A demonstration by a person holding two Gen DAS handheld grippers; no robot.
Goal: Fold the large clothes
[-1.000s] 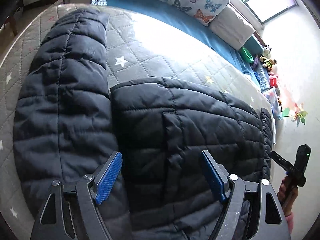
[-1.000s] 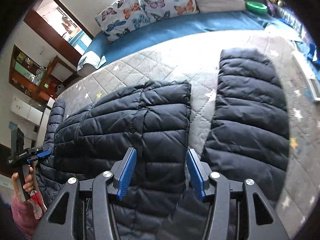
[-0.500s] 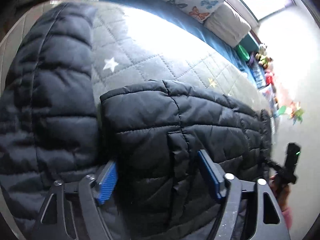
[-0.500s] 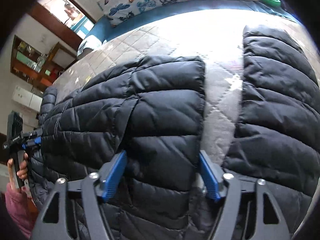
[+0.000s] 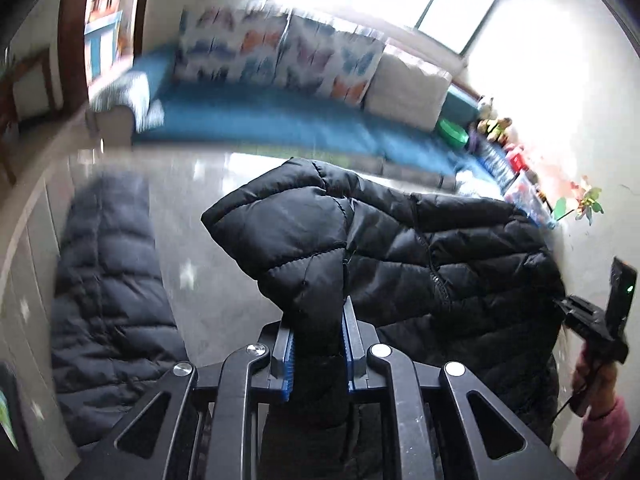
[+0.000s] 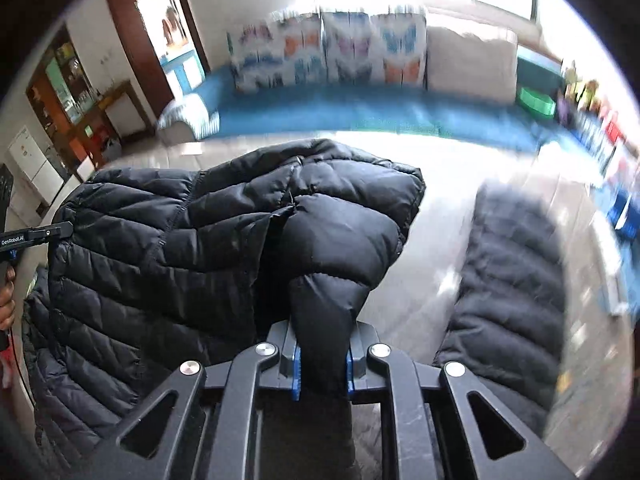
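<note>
A large black quilted puffer jacket (image 5: 420,256) lies on a grey quilted bed (image 5: 224,288). My left gripper (image 5: 316,344) is shut on a bunched edge of the jacket and holds it lifted off the bed. My right gripper (image 6: 322,356) is shut on the opposite edge of the jacket (image 6: 192,248), also lifted. One sleeve (image 5: 108,280) lies flat on the bed to the left in the left wrist view. The other sleeve (image 6: 516,280) lies flat to the right in the right wrist view.
A blue bench (image 6: 360,116) with butterfly cushions (image 6: 332,52) runs along the far side of the bed under a window. Toys and boxes (image 5: 500,140) line the far right. The other hand-held gripper shows at the right edge of the left wrist view (image 5: 600,320).
Both grippers were open just above the flat jacket. They have closed on its near edge and lifted it, so the jacket body now bunches up off the bed.
</note>
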